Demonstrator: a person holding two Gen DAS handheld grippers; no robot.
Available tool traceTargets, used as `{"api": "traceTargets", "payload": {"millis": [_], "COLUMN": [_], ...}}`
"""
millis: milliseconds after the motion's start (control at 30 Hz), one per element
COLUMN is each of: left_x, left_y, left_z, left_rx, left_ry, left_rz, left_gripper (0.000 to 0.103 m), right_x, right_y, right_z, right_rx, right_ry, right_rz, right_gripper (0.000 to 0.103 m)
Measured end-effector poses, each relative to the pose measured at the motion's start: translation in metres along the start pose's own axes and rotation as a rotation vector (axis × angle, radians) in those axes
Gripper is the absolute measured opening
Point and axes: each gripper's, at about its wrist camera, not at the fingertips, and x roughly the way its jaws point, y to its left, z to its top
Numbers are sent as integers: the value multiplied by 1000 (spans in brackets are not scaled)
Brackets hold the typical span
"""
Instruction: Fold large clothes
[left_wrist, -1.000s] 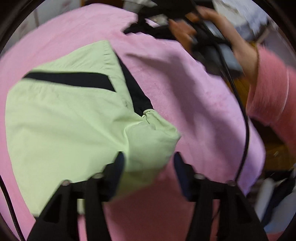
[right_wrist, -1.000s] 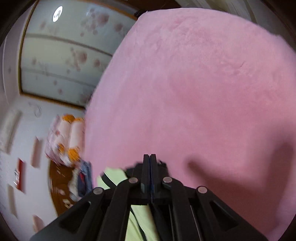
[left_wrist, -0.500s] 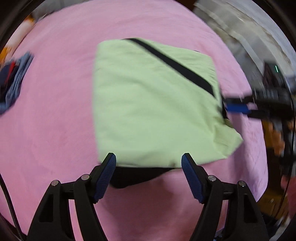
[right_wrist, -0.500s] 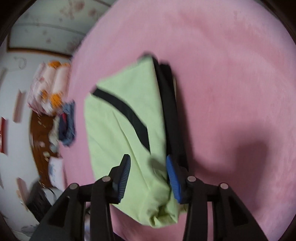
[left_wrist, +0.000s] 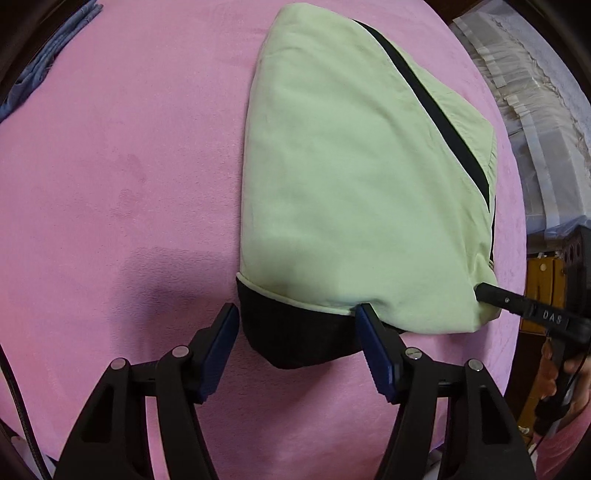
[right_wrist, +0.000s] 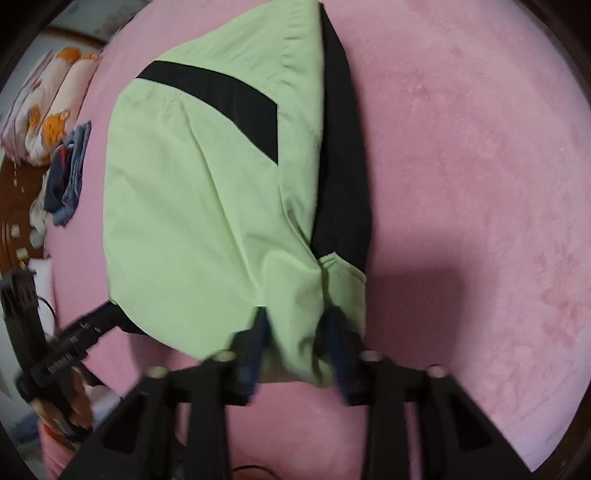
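The folded garment is pale green with a black diagonal stripe, a black side panel and a black layer peeking out under its near hem; it lies flat on the pink blanket, just ahead of both tools.

The left gripper stands spread, its jaws having just been closing a little. The black hem sits between the blue pads, but they do not press on it. Bare pink cloth stretches wide to its left and behind it.

The right gripper has just been closing, and its blurred pads bracket a bunched green corner; whether they squeeze it I cannot tell. To its right the blanket lies open up to the rounded edge. To its left, blue clothes lie at the blanket's border.
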Motion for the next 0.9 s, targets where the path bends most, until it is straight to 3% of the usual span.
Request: {"api": "traceTargets", "payload": {"millis": [100,233,333,533,567,633,667,767,900], "left_x": [2,6,3,11,11,13,12,0,-17], "left_y": [2,1,5,1,1,-7,-11,-20,-41], "left_z": [-1,-2,-5,-1,-1,2,1,-6,-13], "left_rx": [15,7,6,18,17,0,3,54,124], "left_ry": [-8,-6,-5,5,-2,-20,-32,-82,-143], "left_rz": [-8,-7,-8,21,39,46,45,89,64], "left_gripper": [59,50,45,43,43,42,41,31,21], "right_x": [-8,-17,-22,-14,-12,-6,-10,-36,-68], "right_y": [1,-17,-36,-66,-64,-55,-57,-68,-57], "right_z": [-11,-27,-41,-62,-63,-67,-69,-82,-89], "right_rx": [-10,81,148,283,272,202,184,273,241], "right_ry": [-66,-141,-190,-226,-227,-213,-237,-356,-505], "right_rz": [38,101,89,106,69,-187,-219,-50,21], "right_gripper": [9,6,1,0,0,0,0,0,0]}}
